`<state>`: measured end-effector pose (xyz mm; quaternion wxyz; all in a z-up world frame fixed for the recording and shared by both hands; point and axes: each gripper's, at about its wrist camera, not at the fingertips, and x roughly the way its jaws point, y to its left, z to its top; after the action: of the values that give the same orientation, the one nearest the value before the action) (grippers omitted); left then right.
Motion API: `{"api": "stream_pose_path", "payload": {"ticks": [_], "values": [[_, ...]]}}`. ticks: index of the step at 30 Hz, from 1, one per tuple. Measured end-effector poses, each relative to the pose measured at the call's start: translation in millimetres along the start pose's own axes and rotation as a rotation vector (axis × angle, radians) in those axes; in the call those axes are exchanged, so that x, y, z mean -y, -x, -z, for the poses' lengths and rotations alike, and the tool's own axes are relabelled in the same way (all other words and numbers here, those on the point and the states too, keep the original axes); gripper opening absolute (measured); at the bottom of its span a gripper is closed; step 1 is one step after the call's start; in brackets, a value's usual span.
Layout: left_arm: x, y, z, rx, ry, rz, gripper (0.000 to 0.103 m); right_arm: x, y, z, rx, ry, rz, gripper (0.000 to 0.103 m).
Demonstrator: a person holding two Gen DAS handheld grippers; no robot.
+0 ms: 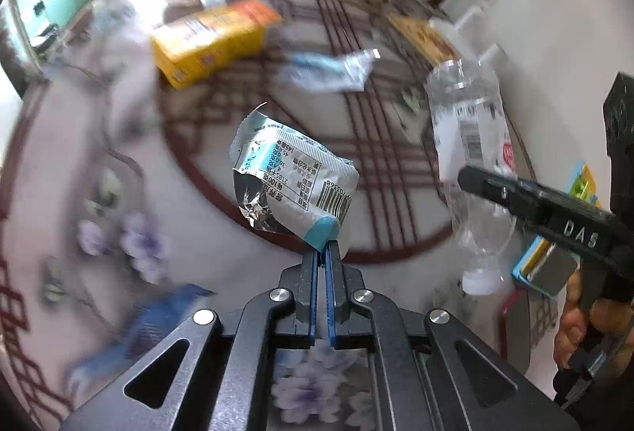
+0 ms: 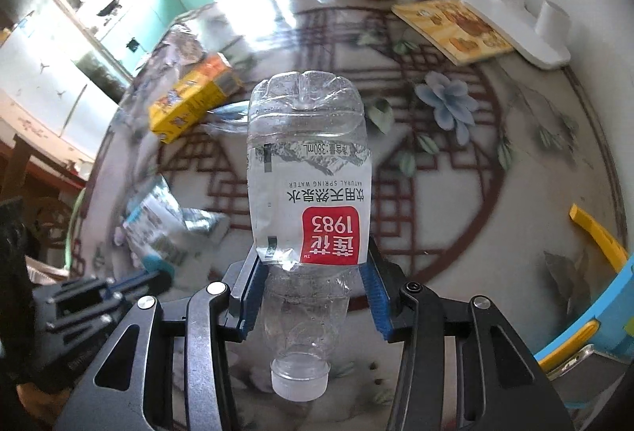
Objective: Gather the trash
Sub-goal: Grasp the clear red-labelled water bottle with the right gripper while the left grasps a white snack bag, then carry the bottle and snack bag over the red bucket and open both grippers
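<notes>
Left tongs [image 1: 321, 246] pinching wrapper [image 1: 293, 181] by one corner, aloft over tabletop [image 1: 222, 256]; right tongs [image 2: 315, 284] clamping bottle [image 2: 309, 193], cap down. Slim corner hold, slick bottle: either liable to slip. Right view alone shows booklet [image 2: 451, 29]; yellow box [image 1: 214, 39] blurred, possibly trash.
</notes>
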<state>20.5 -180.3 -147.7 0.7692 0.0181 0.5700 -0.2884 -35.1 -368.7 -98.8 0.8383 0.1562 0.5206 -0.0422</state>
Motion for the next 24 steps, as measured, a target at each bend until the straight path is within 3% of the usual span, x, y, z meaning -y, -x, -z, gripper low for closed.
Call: {"api": "stream_pose_path", "payload": {"ticks": [9, 24], "values": [[-52.8, 51.6, -4.2, 0.115, 0.062, -0.082, 0.002, -48.9, 9.9, -4.9, 0.041, 0.069, -0.029, 0.044], [-127.8, 104.7, 18.5, 0.193, 0.140, -0.132, 0.002, -126.8, 9.0, -5.5, 0.061, 0.167, -0.036, 0.044]]}}
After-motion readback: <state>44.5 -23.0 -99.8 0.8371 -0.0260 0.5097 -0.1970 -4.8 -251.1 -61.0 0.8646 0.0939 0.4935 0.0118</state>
